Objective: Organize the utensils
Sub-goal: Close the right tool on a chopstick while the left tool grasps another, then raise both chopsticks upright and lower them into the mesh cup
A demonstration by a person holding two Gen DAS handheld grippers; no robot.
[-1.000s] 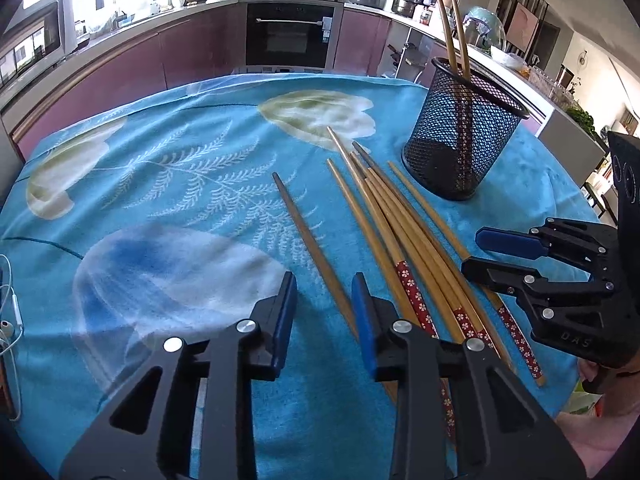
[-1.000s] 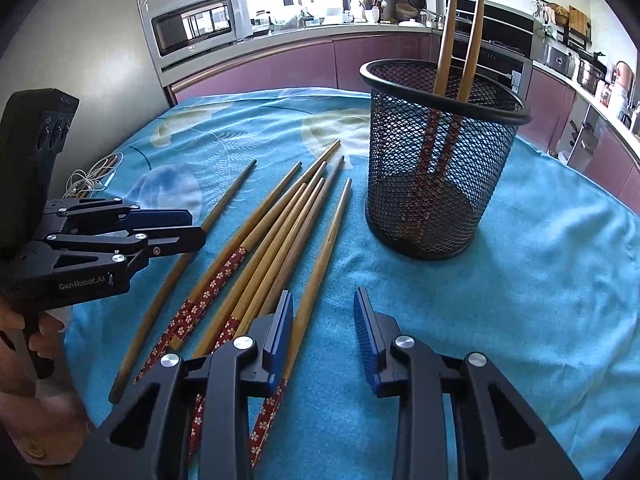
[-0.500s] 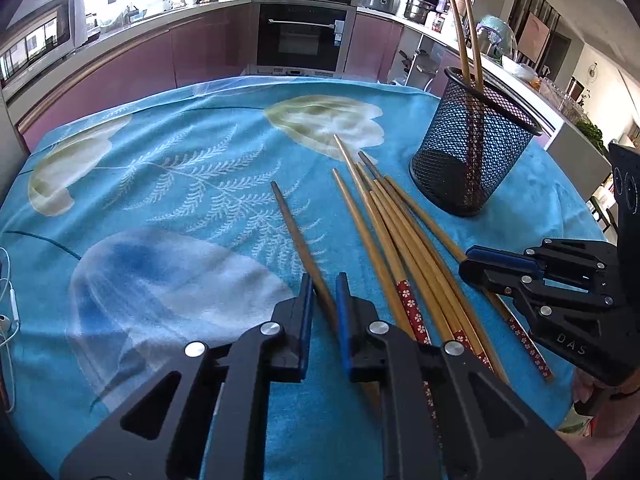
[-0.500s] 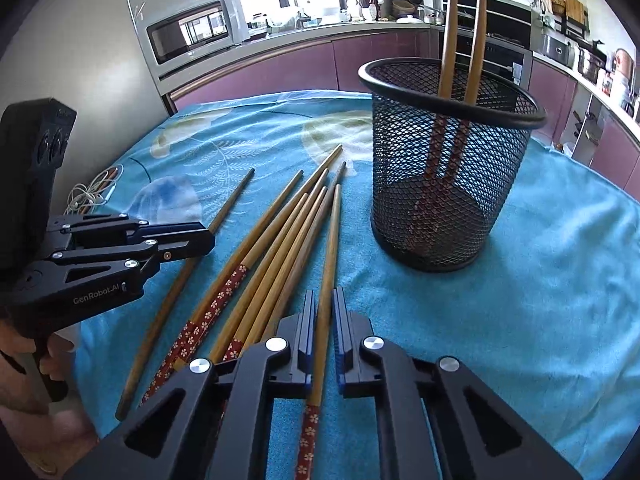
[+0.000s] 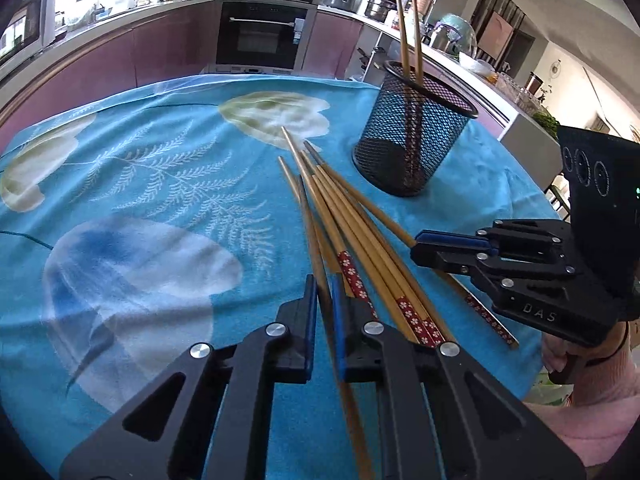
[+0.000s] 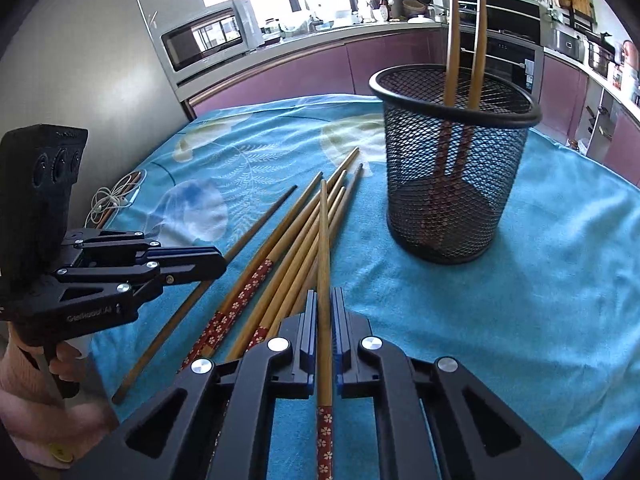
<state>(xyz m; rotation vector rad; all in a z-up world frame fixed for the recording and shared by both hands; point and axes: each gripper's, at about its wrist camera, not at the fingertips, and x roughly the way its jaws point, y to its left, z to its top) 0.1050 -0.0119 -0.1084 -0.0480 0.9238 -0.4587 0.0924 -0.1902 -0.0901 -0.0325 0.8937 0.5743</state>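
Each gripper, the left gripper (image 5: 323,300) and the right gripper (image 6: 325,312), has its fingers clamped on one wooden chopstick (image 6: 324,248) from the loose bundle (image 5: 360,232) lying just beside the mesh holder (image 6: 452,184), presumably to stand both inside it with the upright pair (image 6: 466,32).

A home kitchen: built-in oven (image 5: 260,36), microwave (image 6: 208,36), purple cabinets (image 6: 320,68).
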